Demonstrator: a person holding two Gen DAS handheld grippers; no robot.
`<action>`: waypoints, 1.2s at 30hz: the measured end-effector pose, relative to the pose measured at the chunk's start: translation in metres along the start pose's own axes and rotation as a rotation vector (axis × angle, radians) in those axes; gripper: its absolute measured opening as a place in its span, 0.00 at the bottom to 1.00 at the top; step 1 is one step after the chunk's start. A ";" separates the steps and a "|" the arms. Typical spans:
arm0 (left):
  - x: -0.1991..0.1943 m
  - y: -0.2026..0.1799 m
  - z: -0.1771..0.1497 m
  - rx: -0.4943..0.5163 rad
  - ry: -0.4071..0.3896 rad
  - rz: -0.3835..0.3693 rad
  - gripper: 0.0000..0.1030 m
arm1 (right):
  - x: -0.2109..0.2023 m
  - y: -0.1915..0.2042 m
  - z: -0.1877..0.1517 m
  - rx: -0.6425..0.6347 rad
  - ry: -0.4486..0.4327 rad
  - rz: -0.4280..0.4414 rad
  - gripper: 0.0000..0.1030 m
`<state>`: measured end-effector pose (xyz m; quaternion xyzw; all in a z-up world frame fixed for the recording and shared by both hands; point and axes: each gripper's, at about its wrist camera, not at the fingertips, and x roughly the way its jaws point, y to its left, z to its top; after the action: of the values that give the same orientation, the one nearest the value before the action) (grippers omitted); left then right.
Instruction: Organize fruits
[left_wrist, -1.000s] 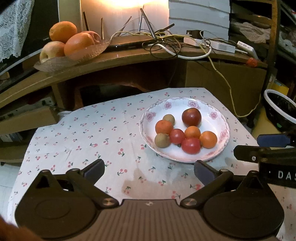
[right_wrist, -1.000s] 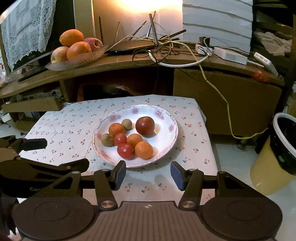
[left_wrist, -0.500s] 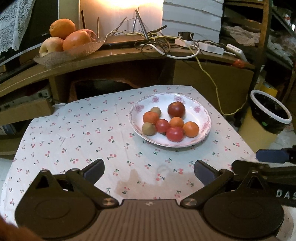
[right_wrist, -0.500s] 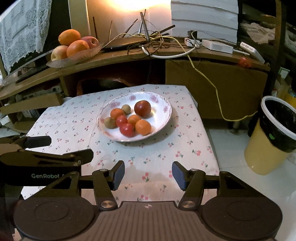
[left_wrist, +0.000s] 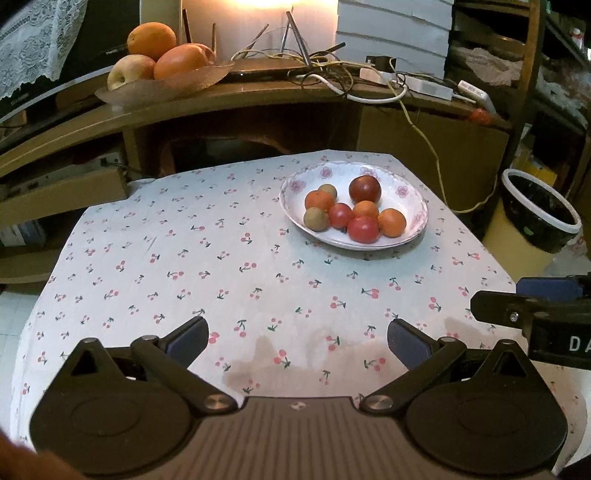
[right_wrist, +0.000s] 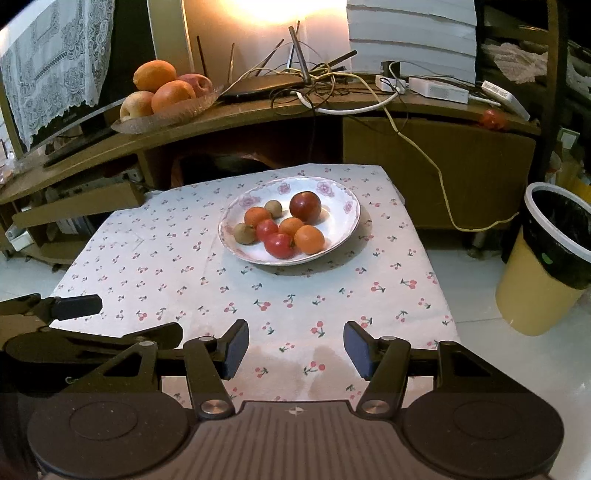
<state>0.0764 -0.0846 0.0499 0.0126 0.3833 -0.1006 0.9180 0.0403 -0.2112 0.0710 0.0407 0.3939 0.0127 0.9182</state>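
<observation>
A white floral plate (left_wrist: 415, 206) (right_wrist: 347, 221) sits on the far right part of the cherry-print tablecloth (left_wrist: 207, 258) (right_wrist: 159, 258). It holds several small fruits: a dark red apple (left_wrist: 365, 189) (right_wrist: 305, 206), oranges (left_wrist: 392, 222) (right_wrist: 309, 239), tomatoes (left_wrist: 363, 229) (right_wrist: 279, 245) and brownish kiwis (left_wrist: 316, 219) (right_wrist: 244, 233). My left gripper (left_wrist: 297, 339) hovers open over the near edge of the table, nothing between its fingers. My right gripper (right_wrist: 295, 349) is open and empty too, well short of the plate.
Behind the table a wooden shelf (left_wrist: 258, 99) carries a glass dish (left_wrist: 162, 88) (right_wrist: 166, 114) of large oranges and apples, a router and tangled cables (right_wrist: 317, 85). A yellow bin (right_wrist: 546, 258) with a black liner stands on the floor at the right.
Both grippers have pulled back from the plate, so it looks smaller and farther away. Both stayed open and empty; the fruits have not moved.
</observation>
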 end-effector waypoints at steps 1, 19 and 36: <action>-0.002 0.001 -0.001 -0.001 -0.004 0.003 1.00 | -0.001 0.002 -0.001 -0.003 0.002 0.001 0.57; -0.032 0.001 -0.018 0.002 -0.040 0.014 1.00 | -0.020 0.015 -0.022 -0.011 0.012 -0.005 0.57; -0.058 -0.003 -0.035 0.004 -0.067 0.075 1.00 | -0.039 0.026 -0.039 -0.041 -0.004 0.032 0.58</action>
<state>0.0115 -0.0734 0.0659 0.0252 0.3513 -0.0673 0.9335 -0.0146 -0.1846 0.0741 0.0281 0.3909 0.0354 0.9193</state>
